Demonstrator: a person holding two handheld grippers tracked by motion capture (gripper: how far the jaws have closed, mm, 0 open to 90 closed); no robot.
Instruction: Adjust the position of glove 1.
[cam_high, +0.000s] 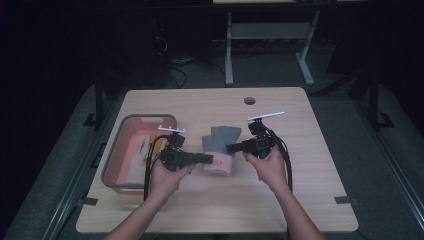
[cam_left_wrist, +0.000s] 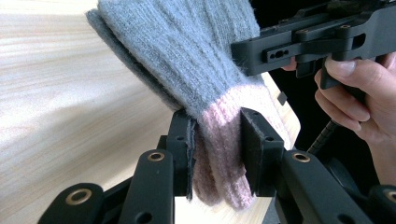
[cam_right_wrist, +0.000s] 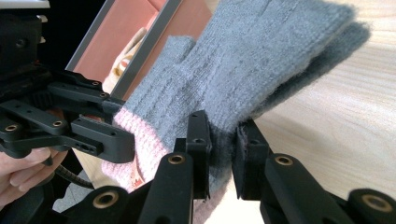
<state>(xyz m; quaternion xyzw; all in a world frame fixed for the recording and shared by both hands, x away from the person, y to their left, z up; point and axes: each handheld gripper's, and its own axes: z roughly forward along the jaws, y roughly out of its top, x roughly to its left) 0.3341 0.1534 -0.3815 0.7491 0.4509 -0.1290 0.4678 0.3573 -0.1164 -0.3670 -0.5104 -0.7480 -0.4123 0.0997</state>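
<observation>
A: Where is the knit glove (cam_high: 220, 149) now?

B: At the middle of the wooden table (cam_high: 210, 210), held between the 2 grippers. It is grey with a pink cuff. The left gripper (cam_high: 207, 159) is clamped on the pink cuff; in the left gripper view the cuff (cam_left_wrist: 219, 154) is pinched between the pads. The right gripper (cam_high: 231, 148) is clamped on the grey knit just above the cuff, as the right gripper view shows (cam_right_wrist: 222, 140).

A: Is it 1 glove or 2?

B: The left gripper view shows 2 grey layers stacked, so it may be a pair, but I cannot tell for sure.

A: How should this step be handled?

B: My judgement: keep both grips firm and move the 2 hands together, since soft knit stretches and can slip from the pads if they pull apart. Lift enough that the finger ends clear the tabletop.

A: And the container?

B: A grey-rimmed bin (cam_high: 116, 150) with a salmon-pink inside stands just left of the left hand (cam_high: 167, 177). Something pale with yellow on it (cam_high: 142, 150) lies inside; I cannot make out what it is.
</observation>
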